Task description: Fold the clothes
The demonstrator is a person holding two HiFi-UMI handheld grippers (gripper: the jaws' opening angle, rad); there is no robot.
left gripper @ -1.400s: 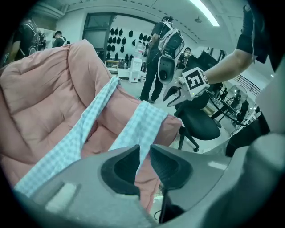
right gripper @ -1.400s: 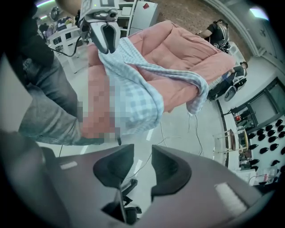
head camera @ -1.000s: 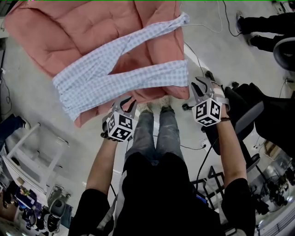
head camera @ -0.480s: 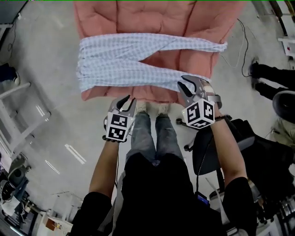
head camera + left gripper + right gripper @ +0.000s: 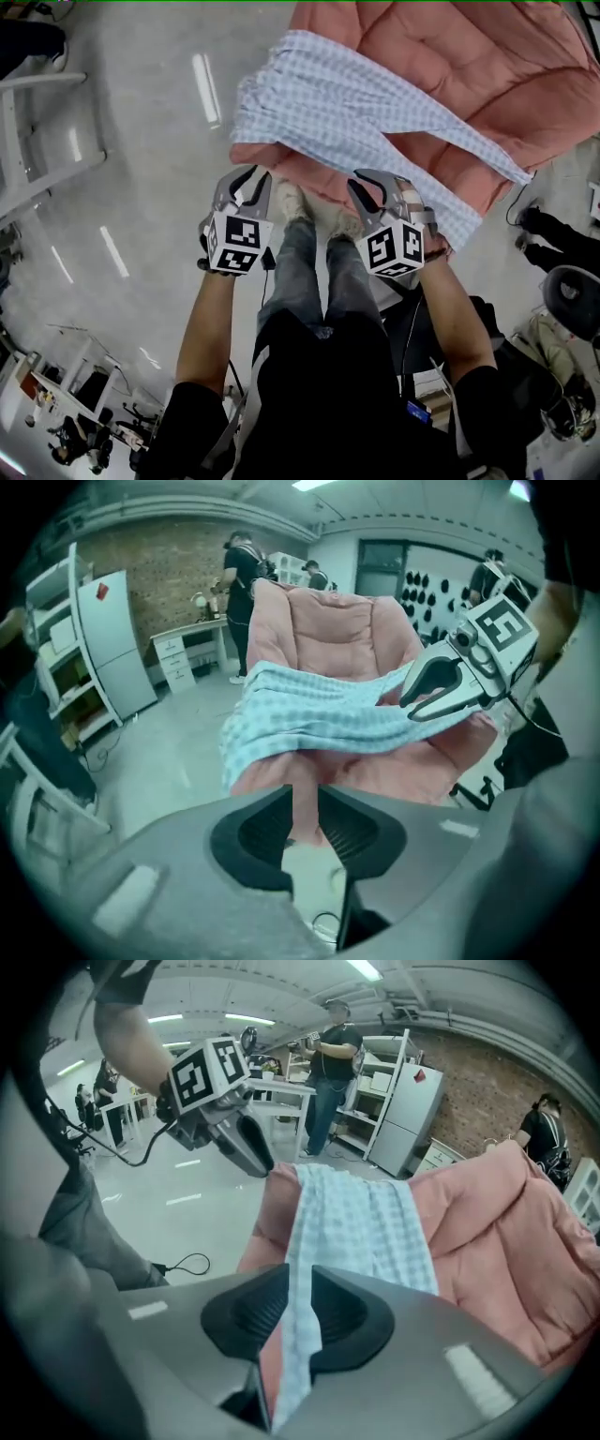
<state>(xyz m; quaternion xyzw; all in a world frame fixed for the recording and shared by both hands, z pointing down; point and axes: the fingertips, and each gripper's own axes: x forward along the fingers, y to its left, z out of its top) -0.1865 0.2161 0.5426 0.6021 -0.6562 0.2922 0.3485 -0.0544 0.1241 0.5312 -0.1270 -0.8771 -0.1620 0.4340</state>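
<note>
Two hand-held grippers, neither with a grip on cloth. The left hand-held gripper (image 5: pixel 253 173) hangs over the floor (image 5: pixel 141 141) just off the corner of the pink quilted cushion (image 5: pixel 487 66). Its jaws are a narrow slit apart and empty.

The right hand-held gripper (image 5: pixel 367 180) is over the cushion's near edge. Its jaws have just been closing to a similar slit. Checked cloth shows through the gap, but it appears to lie beyond the pads and not clamped.

The checked trousers (image 5: pixel 347 103) lie flat on the cushion, waistband toward the left gripper's side and legs splayed away to the right.

Handling, judged:
- The cloth is thin, light and limp, so it will sag and wrinkle, and it will drag on the quilting rather than slide.
- Best holds are probably the two waistband corners (image 5: pixel 246 98) or the leg hems (image 5: pixel 459 230), pinching every layer.
</note>
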